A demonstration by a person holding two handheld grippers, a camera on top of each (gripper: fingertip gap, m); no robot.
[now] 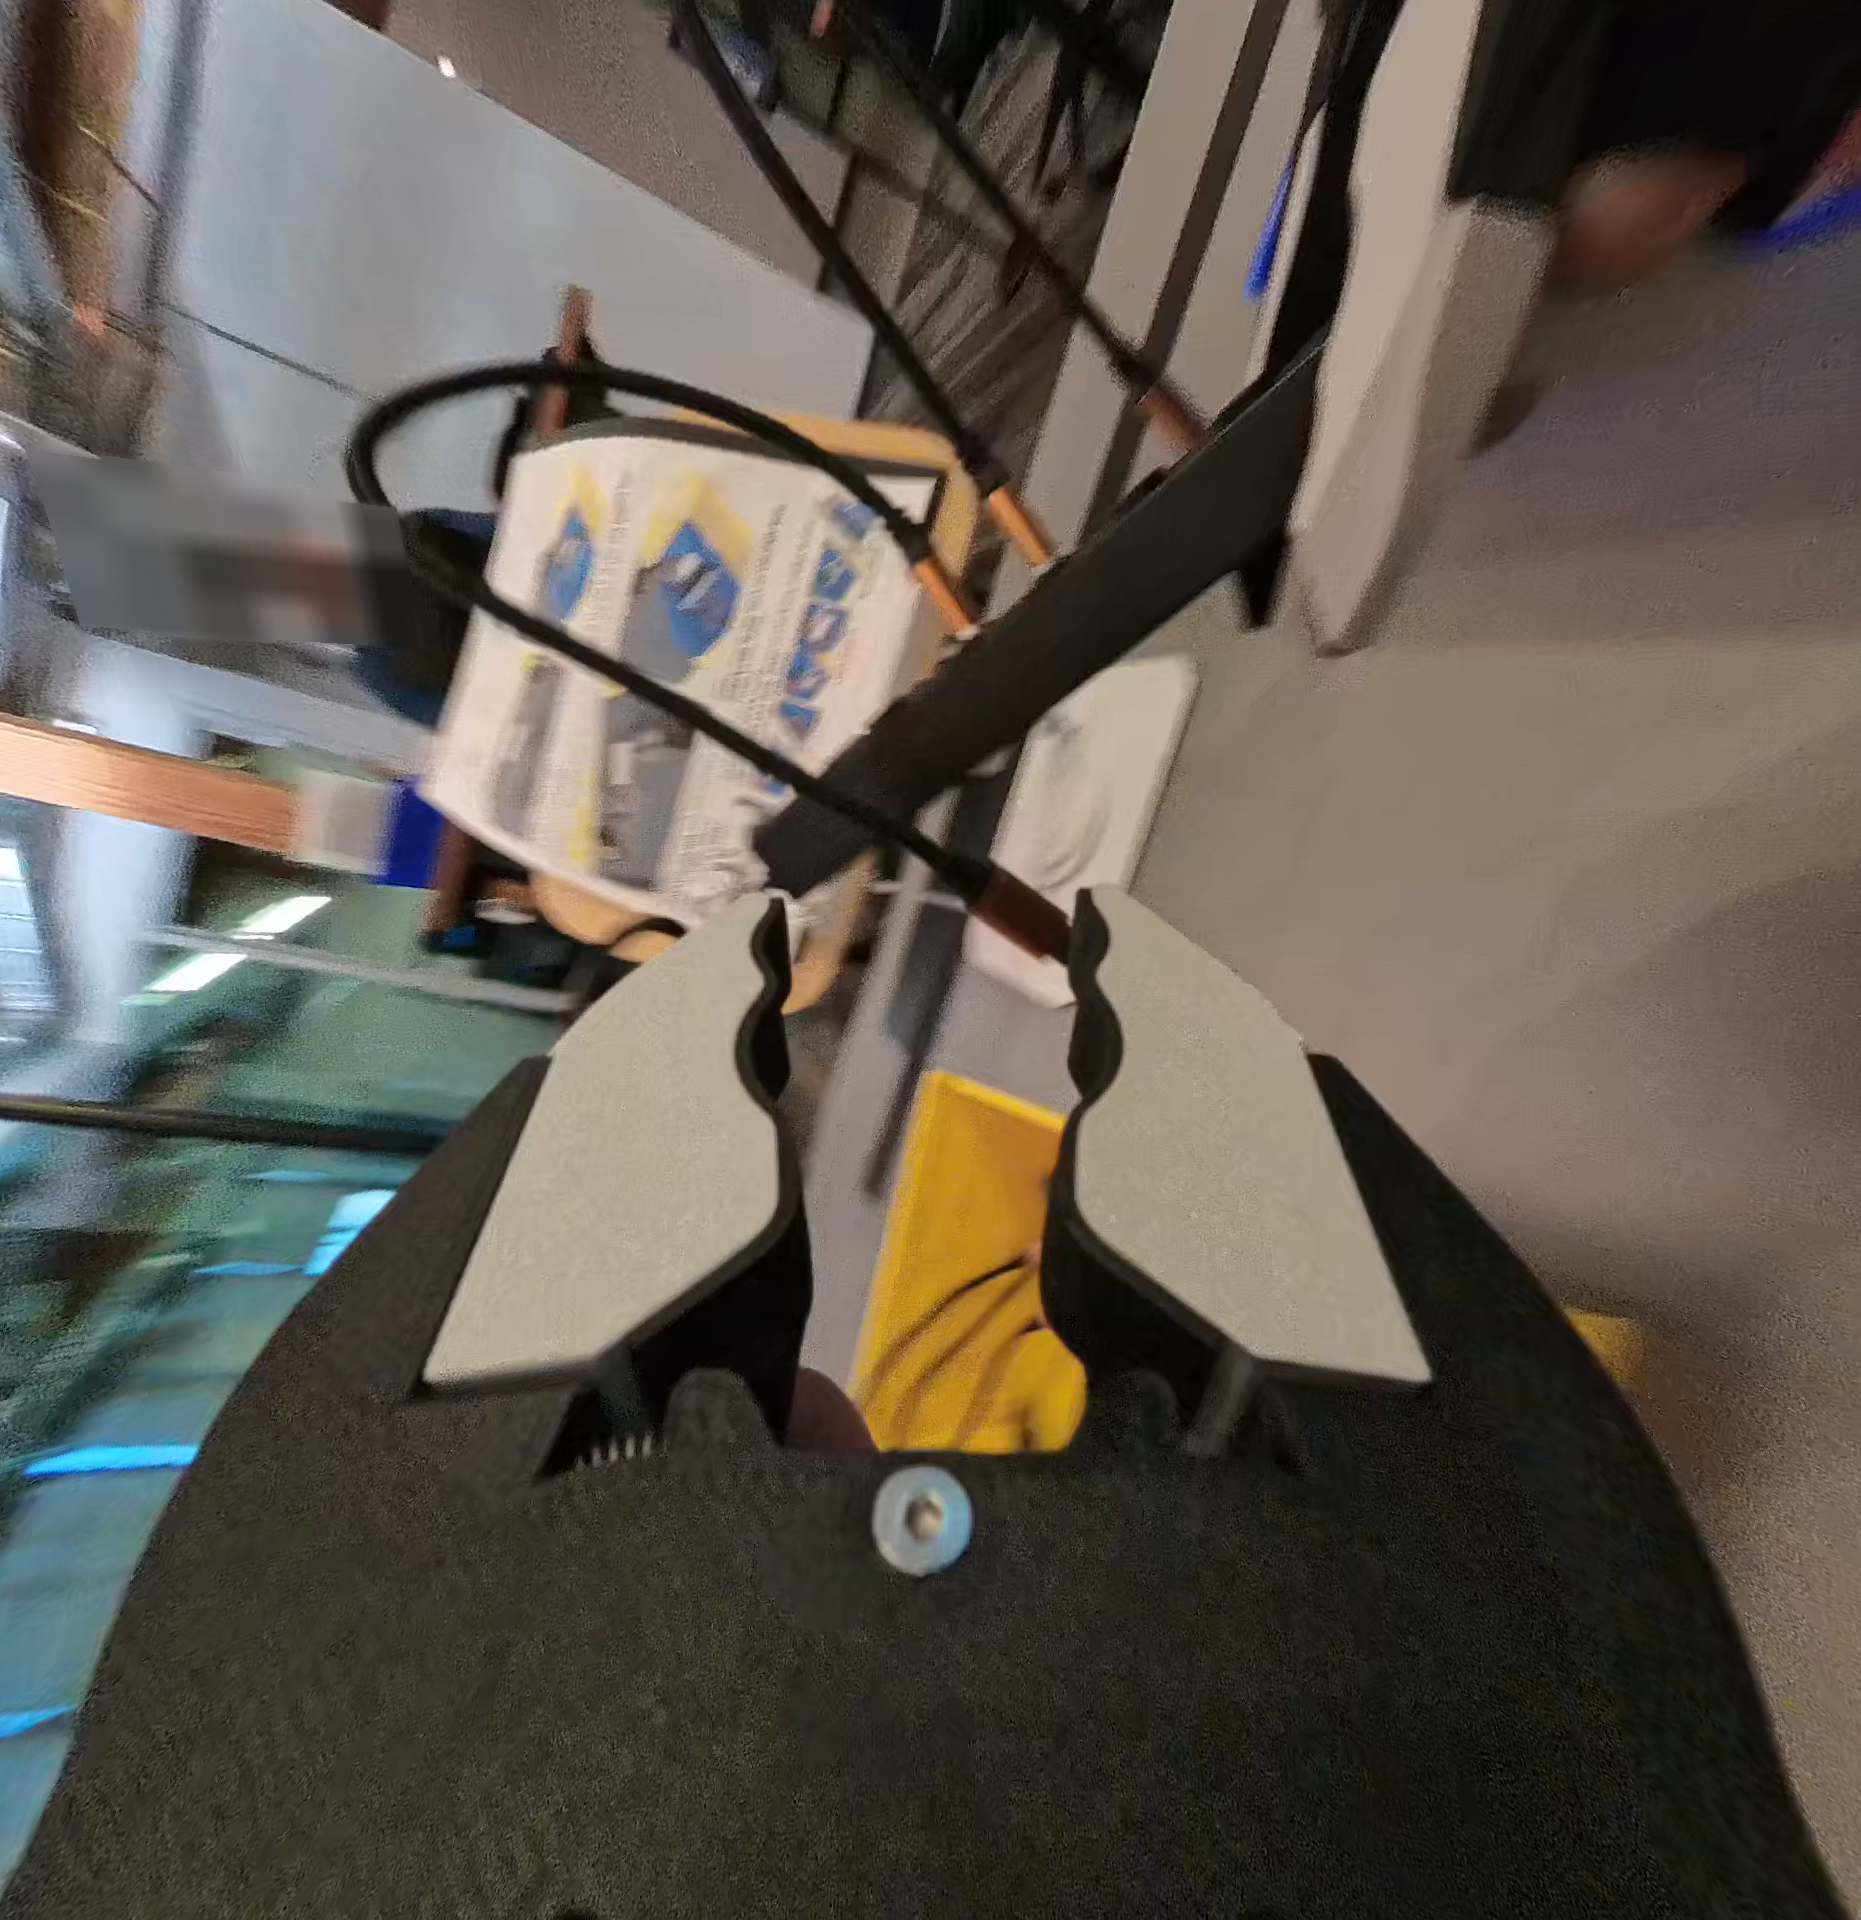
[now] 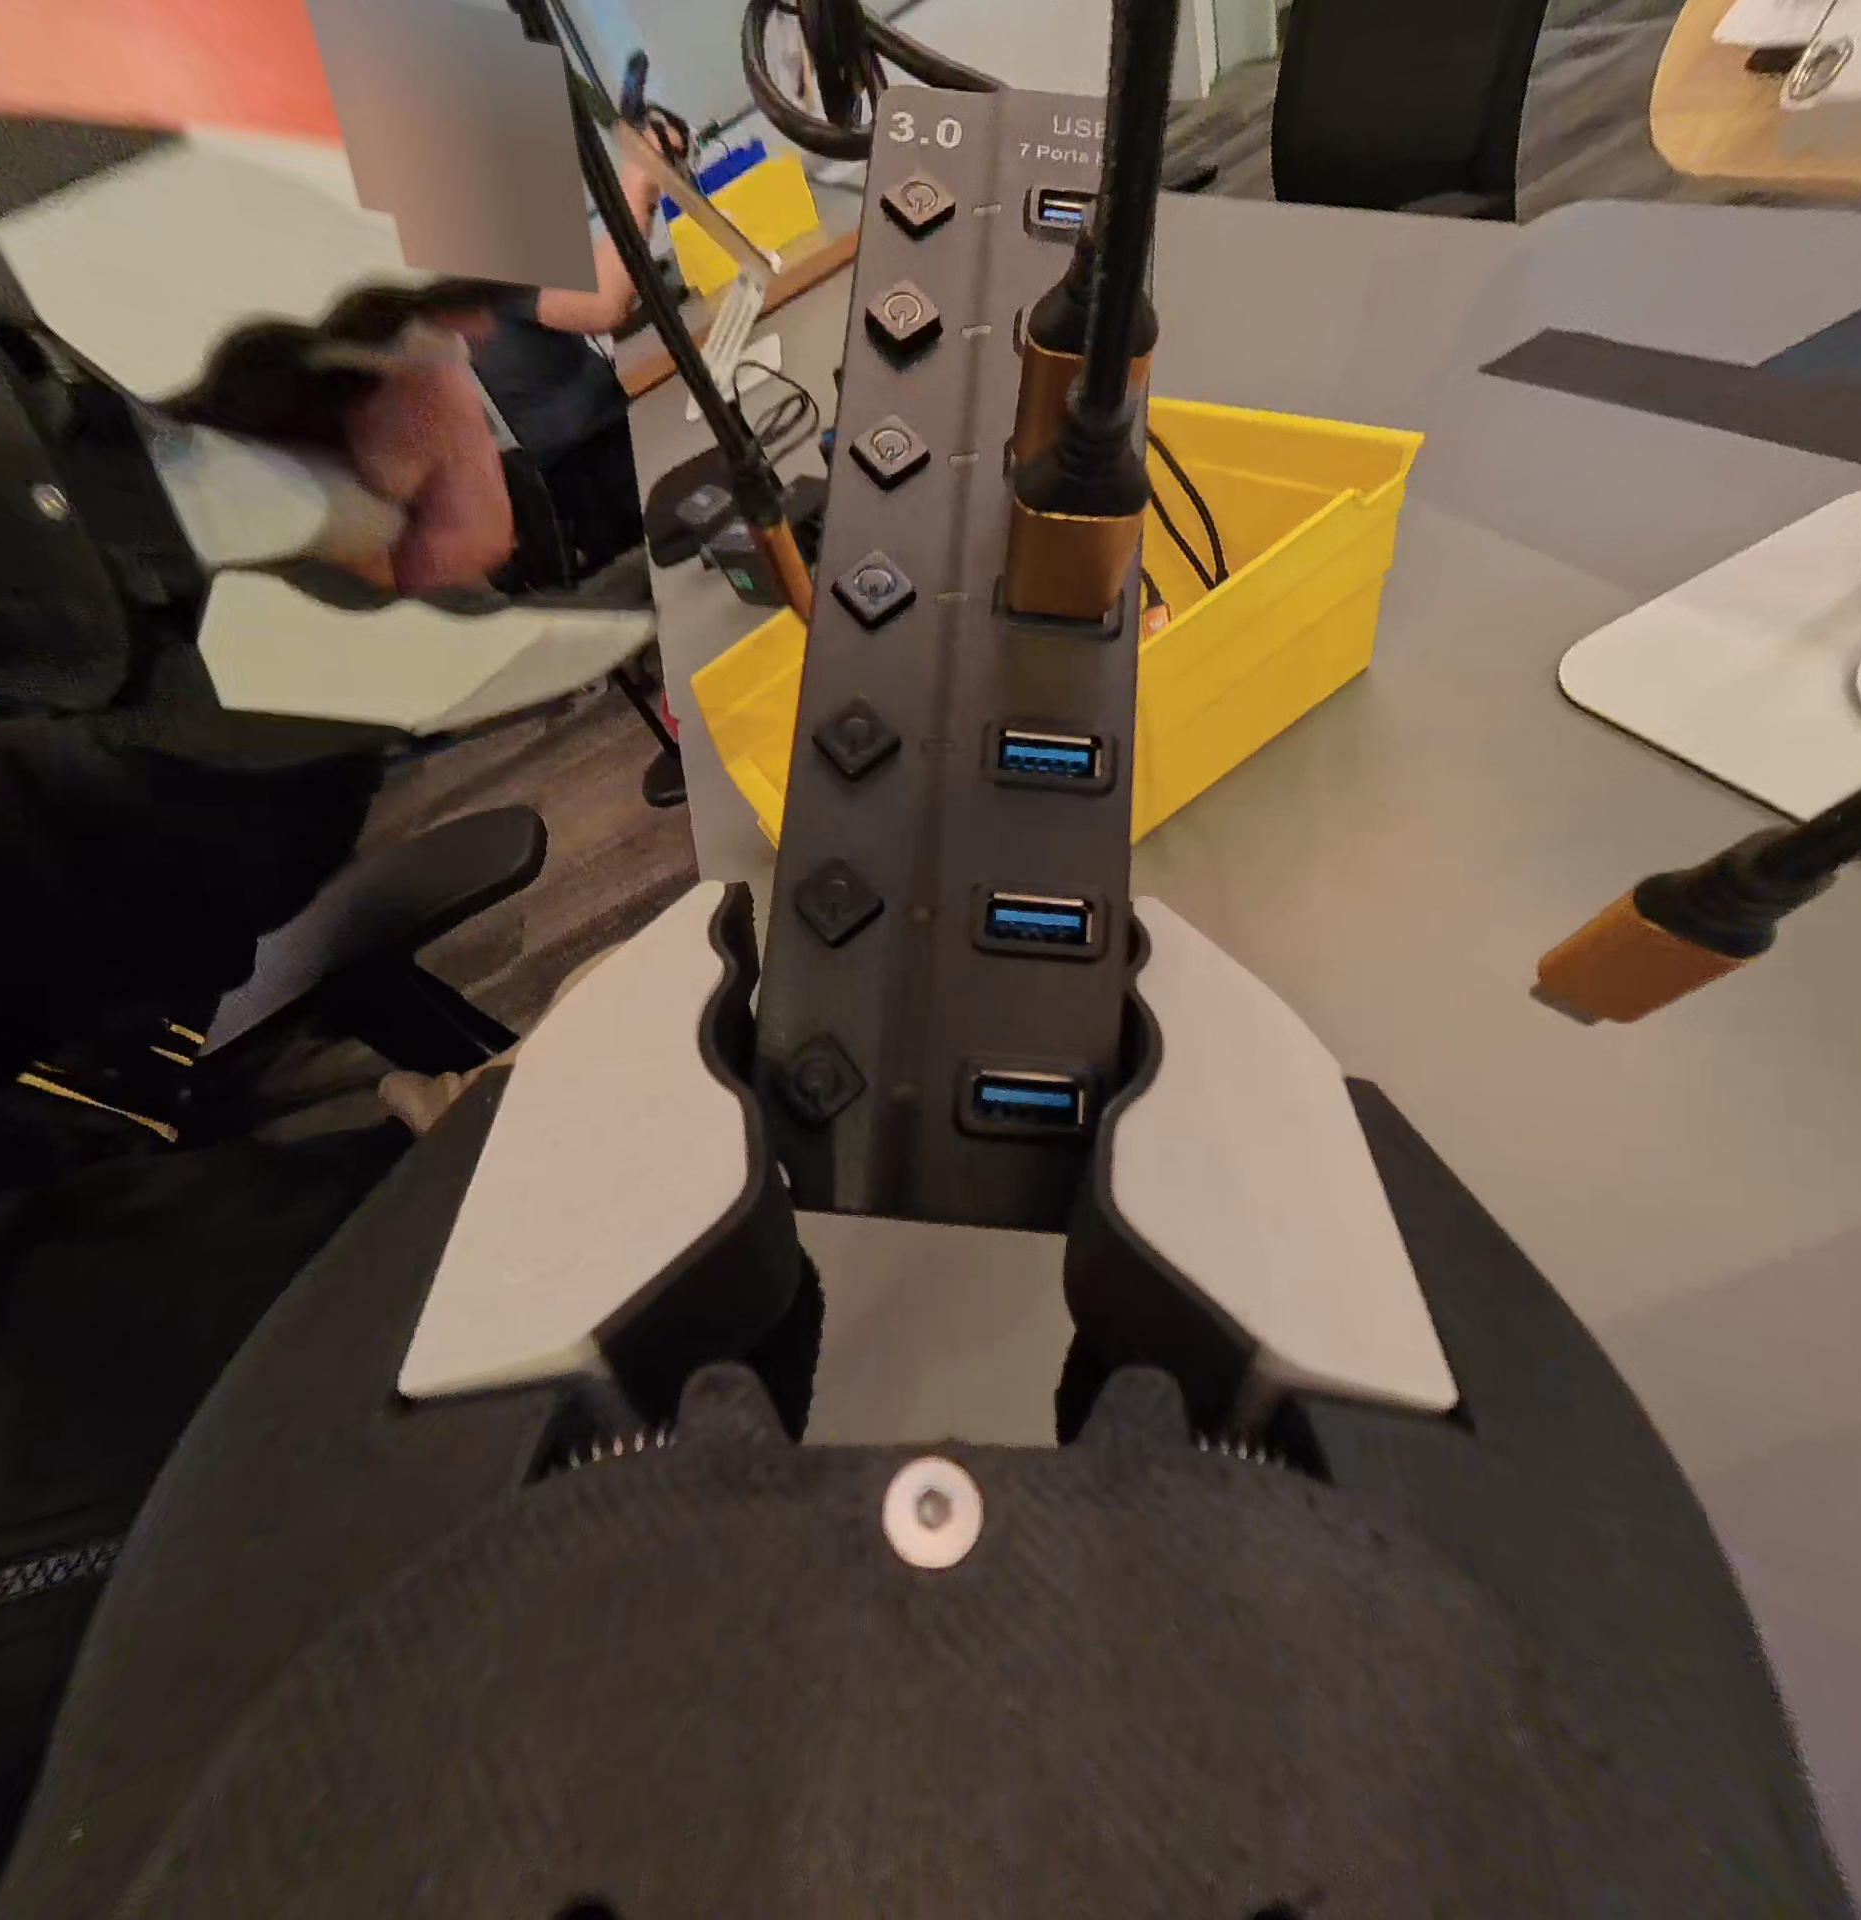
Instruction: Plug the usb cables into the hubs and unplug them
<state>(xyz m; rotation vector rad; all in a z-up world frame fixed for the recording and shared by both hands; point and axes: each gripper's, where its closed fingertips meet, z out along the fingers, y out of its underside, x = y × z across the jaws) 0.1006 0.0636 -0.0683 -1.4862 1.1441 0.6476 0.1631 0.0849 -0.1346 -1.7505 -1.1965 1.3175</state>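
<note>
Right wrist view, black hub (image 2: 936, 727) clamped in jaws, copper plugs (image 2: 1071, 551) seated, left jaws parted, empty

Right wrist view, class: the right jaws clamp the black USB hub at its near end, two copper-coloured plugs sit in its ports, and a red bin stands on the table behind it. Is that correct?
One detail is wrong: the bin is yellow, not red, as the right wrist view shows. The rest holds: the right gripper clamps the black USB hub at its near end, with two copper-coloured plugs in its ports.
</note>
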